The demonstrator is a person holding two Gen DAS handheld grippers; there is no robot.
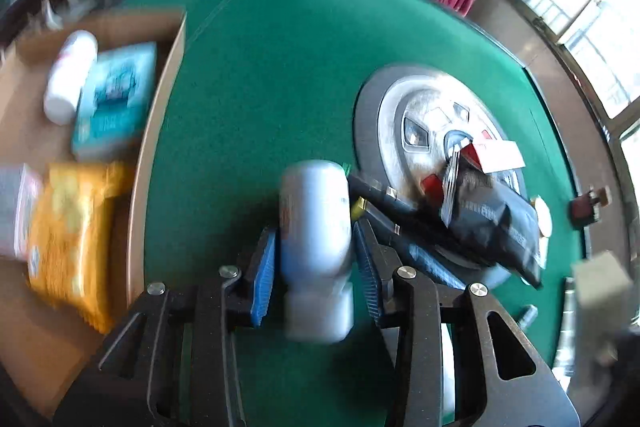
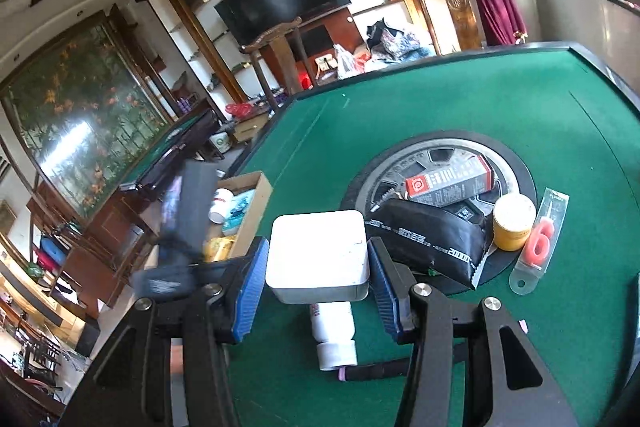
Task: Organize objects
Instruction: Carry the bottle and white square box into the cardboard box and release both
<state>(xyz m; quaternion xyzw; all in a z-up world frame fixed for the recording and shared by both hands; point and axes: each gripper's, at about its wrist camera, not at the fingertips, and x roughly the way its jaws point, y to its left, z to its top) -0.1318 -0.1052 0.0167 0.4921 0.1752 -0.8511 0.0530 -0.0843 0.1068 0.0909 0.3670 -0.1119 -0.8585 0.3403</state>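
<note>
Broad bare green felt lies between the round green-felt table's [image 2: 460,99] dark raised rim and its round metal centre disc [image 2: 436,157]. At the table's left edge stands one open brown cardboard box [image 1: 160,99] holding a white plastic bottle [image 1: 70,77], a teal carton [image 1: 116,95] and a yellow crinkly packet [image 1: 68,231]. The left gripper [image 1: 314,259] is clamped on one silver-white plastic bottle [image 1: 316,219]; the right gripper [image 2: 318,269] grips one white square plastic box [image 2: 318,253]. On the disc lie one black pouch [image 2: 432,239], one red-and-grey carton [image 2: 448,181] and one yellow round tin [image 2: 513,221]; beyond, a red numeral candle [image 2: 542,235].
</note>
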